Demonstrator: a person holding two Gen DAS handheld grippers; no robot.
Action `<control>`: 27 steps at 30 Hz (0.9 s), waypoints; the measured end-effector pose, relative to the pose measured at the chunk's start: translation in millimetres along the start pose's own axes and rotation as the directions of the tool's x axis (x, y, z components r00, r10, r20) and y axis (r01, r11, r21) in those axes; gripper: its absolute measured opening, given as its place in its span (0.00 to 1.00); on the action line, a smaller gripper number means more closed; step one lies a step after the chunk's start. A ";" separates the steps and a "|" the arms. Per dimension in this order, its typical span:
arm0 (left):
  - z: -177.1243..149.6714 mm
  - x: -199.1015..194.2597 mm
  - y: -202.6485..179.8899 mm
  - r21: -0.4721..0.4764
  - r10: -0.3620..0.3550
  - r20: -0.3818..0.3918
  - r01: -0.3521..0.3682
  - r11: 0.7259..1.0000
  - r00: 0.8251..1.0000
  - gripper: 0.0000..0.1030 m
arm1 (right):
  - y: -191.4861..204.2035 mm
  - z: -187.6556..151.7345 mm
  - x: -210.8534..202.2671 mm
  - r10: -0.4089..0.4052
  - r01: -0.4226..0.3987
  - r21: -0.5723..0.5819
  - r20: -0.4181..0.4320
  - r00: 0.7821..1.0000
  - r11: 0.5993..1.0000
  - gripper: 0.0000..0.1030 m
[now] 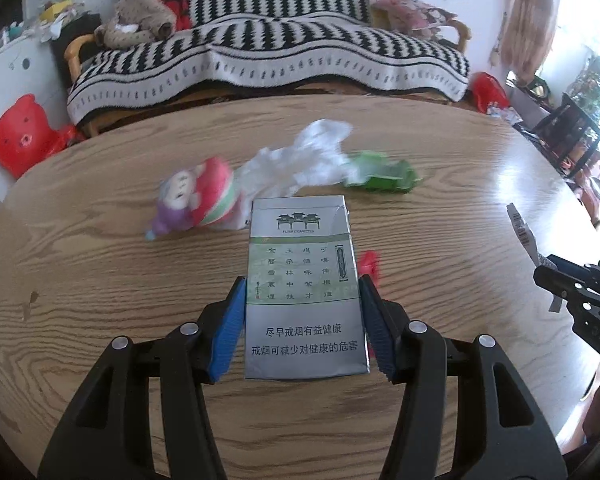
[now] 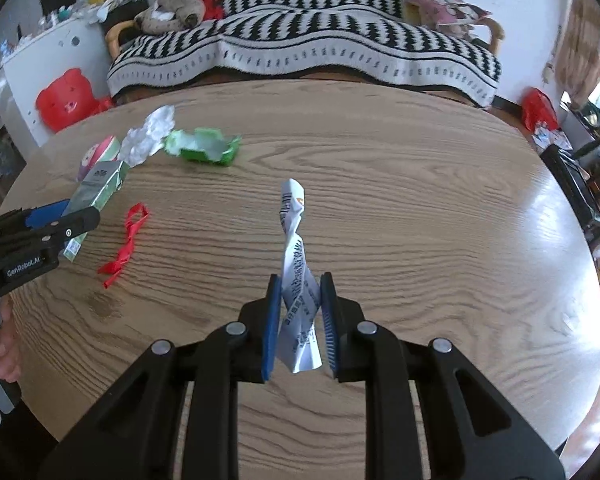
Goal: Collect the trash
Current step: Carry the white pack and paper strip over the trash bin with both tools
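Observation:
My left gripper (image 1: pixel 302 286) is shut on a silver-green cigarette pack (image 1: pixel 304 280), held above the wooden table (image 1: pixel 99 280); it also shows in the right wrist view (image 2: pixel 95 192). My right gripper (image 2: pixel 300 280) is shut on a twisted white printed paper (image 2: pixel 297 276), which stands upright between the jaws. On the table lie a white crumpled tissue (image 1: pixel 304 156), a green torn box (image 1: pixel 384 172), a red-pink printed wrapper (image 1: pixel 195 200) and a red plastic strip (image 2: pixel 125 240).
A sofa with a black-and-white striped blanket (image 1: pixel 259 52) stands behind the table. A red bear-shaped stool (image 1: pixel 19 136) is at the left by a white cabinet. Dark chairs (image 1: pixel 572 136) stand at the right.

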State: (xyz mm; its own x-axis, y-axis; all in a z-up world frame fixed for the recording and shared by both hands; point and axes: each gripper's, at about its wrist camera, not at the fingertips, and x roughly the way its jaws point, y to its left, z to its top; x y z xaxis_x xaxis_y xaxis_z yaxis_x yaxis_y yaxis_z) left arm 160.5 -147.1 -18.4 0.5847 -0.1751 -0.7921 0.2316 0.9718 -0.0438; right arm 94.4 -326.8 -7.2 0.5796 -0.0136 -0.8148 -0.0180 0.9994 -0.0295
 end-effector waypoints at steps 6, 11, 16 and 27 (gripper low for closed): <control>3.1 -13.0 -50.0 0.057 -0.047 0.022 0.046 0.997 0.999 0.53 | -49.8 -16.1 -33.2 -0.041 0.038 0.079 0.035 0.999 0.996 0.20; 5.1 -20.7 -104.8 0.114 -0.103 0.026 0.100 0.988 0.994 0.53 | -100.3 -36.5 -63.1 -0.085 0.075 0.162 0.058 0.995 0.984 0.20; 1.5 -25.8 -164.5 0.189 -0.160 0.021 0.153 0.970 0.987 0.53 | -157.9 -66.9 -93.1 -0.140 0.120 0.246 0.066 0.988 0.962 0.20; -32.5 -42.5 -319.0 0.368 -0.327 -0.038 0.317 0.874 0.944 0.53 | -276.2 -153.0 -157.6 -0.261 0.208 0.444 0.059 0.964 0.871 0.20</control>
State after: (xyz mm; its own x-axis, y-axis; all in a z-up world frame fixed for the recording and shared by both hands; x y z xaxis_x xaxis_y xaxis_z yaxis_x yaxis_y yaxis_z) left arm 36.5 -444.6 9.5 0.4474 -0.4768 -0.7566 0.6738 0.7360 -0.0655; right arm -116.6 -605.5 40.8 0.6115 -0.2719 -0.7431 0.4672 0.8820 0.0617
